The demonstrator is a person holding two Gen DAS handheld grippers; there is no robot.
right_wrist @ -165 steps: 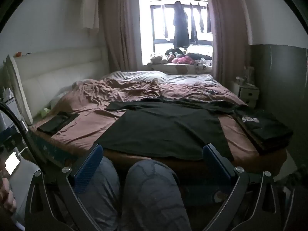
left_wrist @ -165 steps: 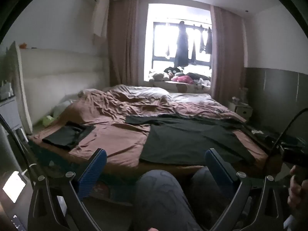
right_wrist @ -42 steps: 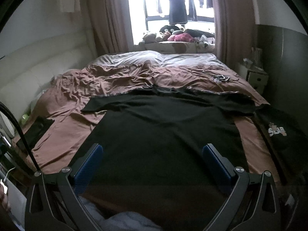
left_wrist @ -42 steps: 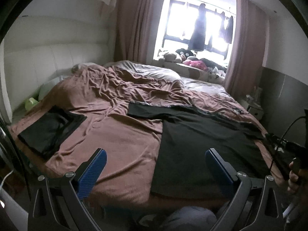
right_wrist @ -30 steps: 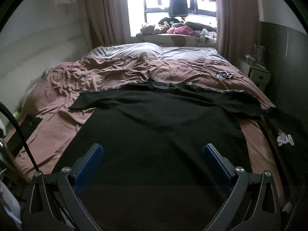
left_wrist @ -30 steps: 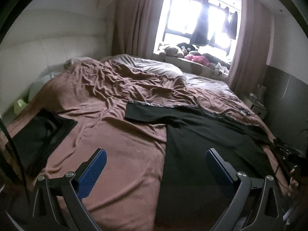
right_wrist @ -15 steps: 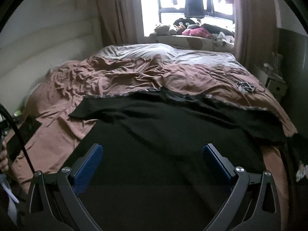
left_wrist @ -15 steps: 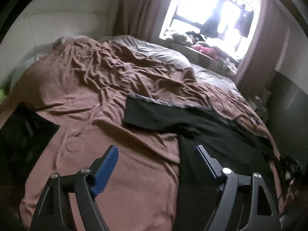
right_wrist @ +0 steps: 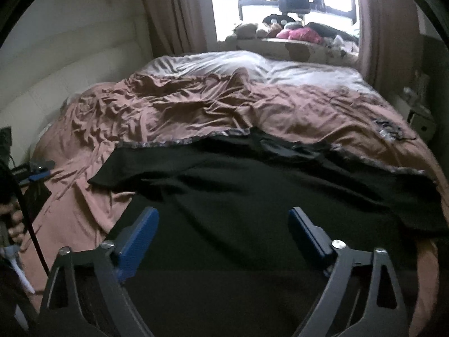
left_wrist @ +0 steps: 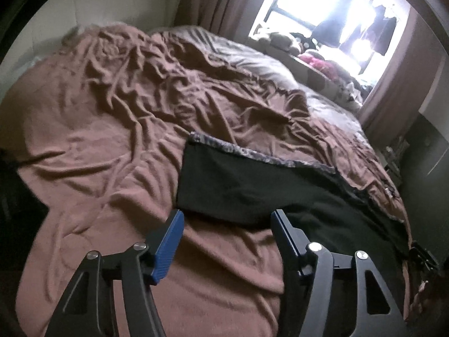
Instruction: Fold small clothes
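Note:
A black T-shirt (right_wrist: 252, 196) lies spread flat on the brown bedspread (right_wrist: 182, 112), collar toward the window. Its left sleeve (left_wrist: 230, 185) reaches out over the brown cloth in the left wrist view. My left gripper (left_wrist: 226, 216) hovers just short of that sleeve's lower edge; its jaws are closing and nothing is between them. My right gripper (right_wrist: 221, 213) hangs over the shirt's body, below the collar; its jaws are closing too, with only the flat cloth beneath them and no fold caught.
A folded dark garment (left_wrist: 16, 196) lies at the bed's left edge. A padded white headboard (right_wrist: 56, 78) runs along the left. The window sill (right_wrist: 280, 33) holds soft toys and clothes. A bedside cabinet (right_wrist: 421, 118) stands on the right. A person's hand (right_wrist: 14, 219) shows at far left.
Both grippers have moved forward over the bed toward the shirt. The left one has dipped toward the sleeve and narrowed its jaws; the right one's jaws have begun to narrow.

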